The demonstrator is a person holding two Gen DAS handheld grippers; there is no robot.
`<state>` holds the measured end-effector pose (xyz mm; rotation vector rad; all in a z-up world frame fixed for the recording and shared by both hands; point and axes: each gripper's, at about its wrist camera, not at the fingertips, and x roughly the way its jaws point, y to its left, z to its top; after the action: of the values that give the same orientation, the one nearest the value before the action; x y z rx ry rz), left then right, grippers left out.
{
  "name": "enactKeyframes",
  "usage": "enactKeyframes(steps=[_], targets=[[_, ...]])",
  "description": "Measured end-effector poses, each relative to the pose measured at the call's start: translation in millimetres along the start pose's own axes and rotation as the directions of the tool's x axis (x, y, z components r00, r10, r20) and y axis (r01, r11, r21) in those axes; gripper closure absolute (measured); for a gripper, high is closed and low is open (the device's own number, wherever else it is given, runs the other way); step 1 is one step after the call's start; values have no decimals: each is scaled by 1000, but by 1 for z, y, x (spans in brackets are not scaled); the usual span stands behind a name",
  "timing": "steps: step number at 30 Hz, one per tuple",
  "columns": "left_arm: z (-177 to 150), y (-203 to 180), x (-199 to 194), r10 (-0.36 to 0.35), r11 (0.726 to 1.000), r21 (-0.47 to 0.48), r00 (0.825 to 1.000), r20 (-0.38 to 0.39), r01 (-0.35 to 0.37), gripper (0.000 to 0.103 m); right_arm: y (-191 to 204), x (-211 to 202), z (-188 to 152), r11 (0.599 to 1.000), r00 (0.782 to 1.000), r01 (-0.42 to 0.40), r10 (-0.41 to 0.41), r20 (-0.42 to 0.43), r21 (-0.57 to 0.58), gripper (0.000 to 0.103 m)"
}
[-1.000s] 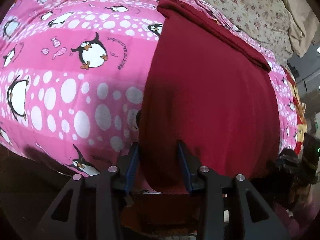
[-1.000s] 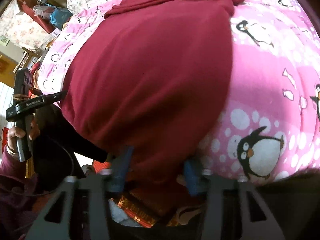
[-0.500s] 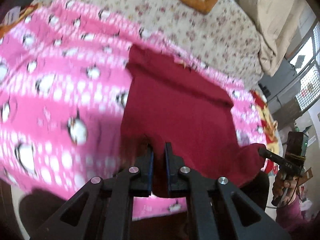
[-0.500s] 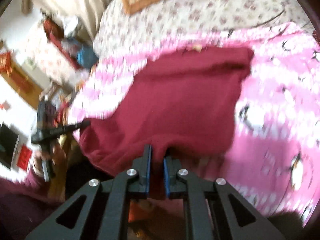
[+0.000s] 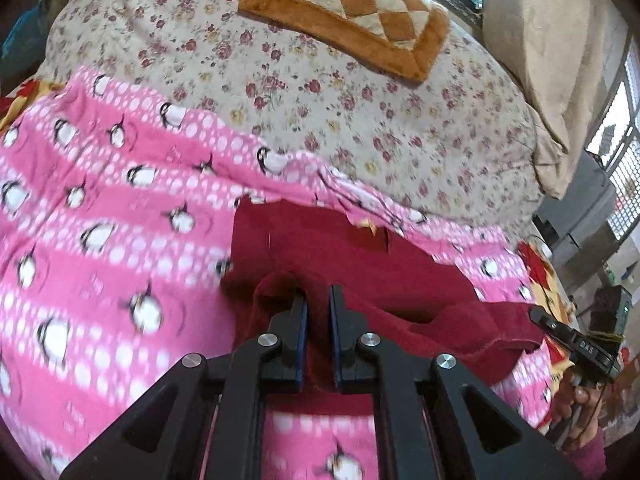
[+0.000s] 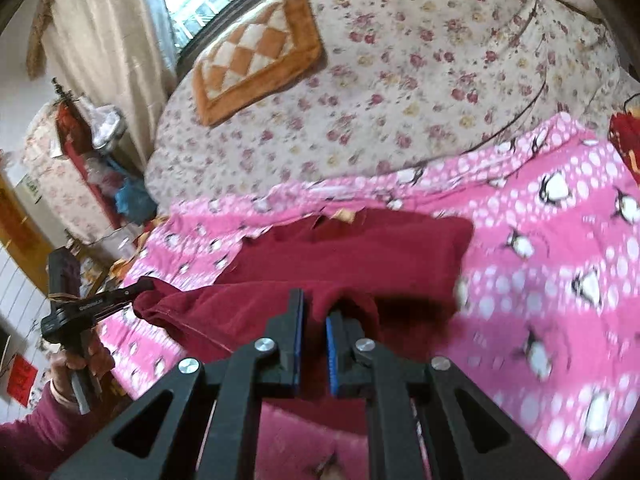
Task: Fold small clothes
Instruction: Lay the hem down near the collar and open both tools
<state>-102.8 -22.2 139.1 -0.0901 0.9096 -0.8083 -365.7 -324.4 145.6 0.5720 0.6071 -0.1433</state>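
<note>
A dark red garment (image 5: 360,256) lies on a pink penguin blanket (image 5: 100,240). My left gripper (image 5: 318,300) is shut on the garment's near left corner, lifted and carried over the far part. My right gripper (image 6: 314,306) is shut on the near right corner of the same garment (image 6: 380,248), also lifted above the pink blanket (image 6: 560,260). The near hem hangs between the two grippers. The right gripper shows in the left wrist view (image 5: 536,314) and the left gripper shows in the right wrist view (image 6: 144,284), each pinching red cloth.
A floral bedspread (image 5: 320,100) covers the far side of the bed, with an orange checkered cushion (image 5: 348,12) on it. Curtains (image 6: 108,40) and a window stand beyond. Cluttered shelves (image 6: 80,152) are at the bed's side.
Both grippers closed on the garment's near edge, lifted it off the blanket and carried it forward toward the far edge, so the garment now doubles over itself.
</note>
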Motion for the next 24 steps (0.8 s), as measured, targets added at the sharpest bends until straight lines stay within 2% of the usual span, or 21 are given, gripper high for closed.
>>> enactKeyframes(steps=[6, 11, 14, 17, 19, 20, 22, 23, 24], targets=[[34, 2, 63, 64, 998, 10, 998, 0, -64, 103, -33, 47, 33, 998, 999, 41, -40, -10, 46, 94], [47, 7, 110, 108, 994, 3, 993, -49, -108, 103, -59, 93, 53, 994, 996, 76, -72, -56, 78, 94], [51, 16, 133, 88, 995, -33, 993, -80, -91, 103, -78, 119, 58, 988, 991, 107, -97, -88, 116, 94], [55, 24, 145, 4, 998, -68, 996, -87, -10, 103, -92, 141, 59, 981, 982, 144, -125, -144, 127, 90], [58, 26, 147, -7, 997, -71, 995, -99, -1, 97, -98, 147, 60, 975, 976, 163, -137, -172, 148, 89], [59, 27, 146, -13, 997, -72, 994, -107, 5, 93, -98, 143, 61, 976, 979, 149, -123, -161, 158, 85], [63, 29, 139, -17, 997, -72, 996, -87, 11, 87, -96, 130, 63, 978, 987, 132, -115, -108, 164, 63], [65, 31, 133, -12, 997, -72, 997, -71, 6, 85, -93, 120, 65, 977, 988, 146, -138, -63, 153, 44], [67, 33, 128, -11, 997, -77, 998, -59, 6, 84, -90, 110, 67, 978, 988, 152, -151, -22, 142, 40]])
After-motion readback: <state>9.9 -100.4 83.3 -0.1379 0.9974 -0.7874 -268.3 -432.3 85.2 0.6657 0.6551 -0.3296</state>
